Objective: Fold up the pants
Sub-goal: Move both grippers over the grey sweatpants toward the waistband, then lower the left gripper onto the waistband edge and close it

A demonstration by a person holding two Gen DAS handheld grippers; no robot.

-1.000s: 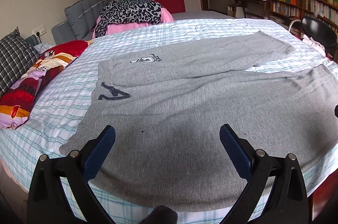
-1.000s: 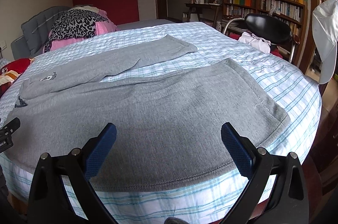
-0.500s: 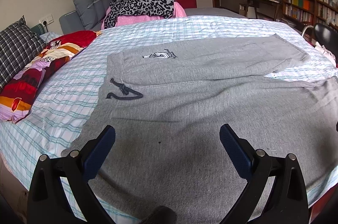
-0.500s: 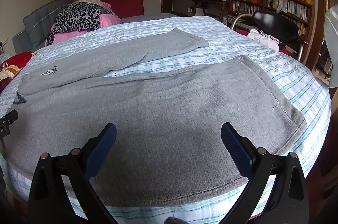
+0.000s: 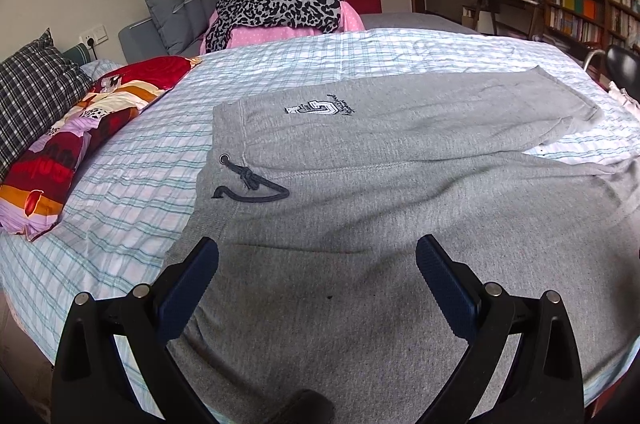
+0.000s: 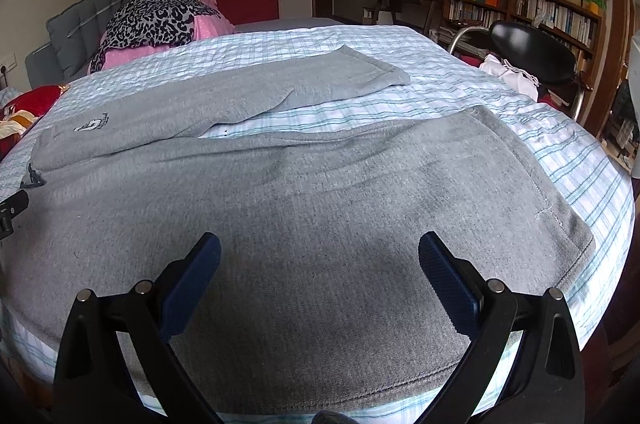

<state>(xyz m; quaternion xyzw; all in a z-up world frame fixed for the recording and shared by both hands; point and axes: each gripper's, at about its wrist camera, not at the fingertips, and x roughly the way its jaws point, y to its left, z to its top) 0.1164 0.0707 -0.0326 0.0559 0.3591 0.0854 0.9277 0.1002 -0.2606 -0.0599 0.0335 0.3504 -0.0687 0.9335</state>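
Observation:
Grey sweatpants (image 5: 380,191) lie spread flat on the bed, waistband to the left with a dark drawstring (image 5: 250,183) and a logo patch (image 5: 316,107). The near leg fills the right wrist view (image 6: 320,207), its hem at the right (image 6: 560,224); the far leg lies behind it (image 6: 320,79). My left gripper (image 5: 316,256) is open and empty, low over the near leg close to the waistband. My right gripper (image 6: 320,256) is open and empty, low over the near leg towards the hem.
The bed (image 5: 132,191) has a checked sheet. Colourful pillows (image 5: 60,151) lie at the left, a leopard-print and pink pile (image 5: 276,7) at the headboard. A black chair (image 6: 532,51) and bookshelves (image 6: 520,7) stand to the right.
Both grippers have moved forward and lower over the pants. The left one has shifted towards the waistband. Both stay open and empty.

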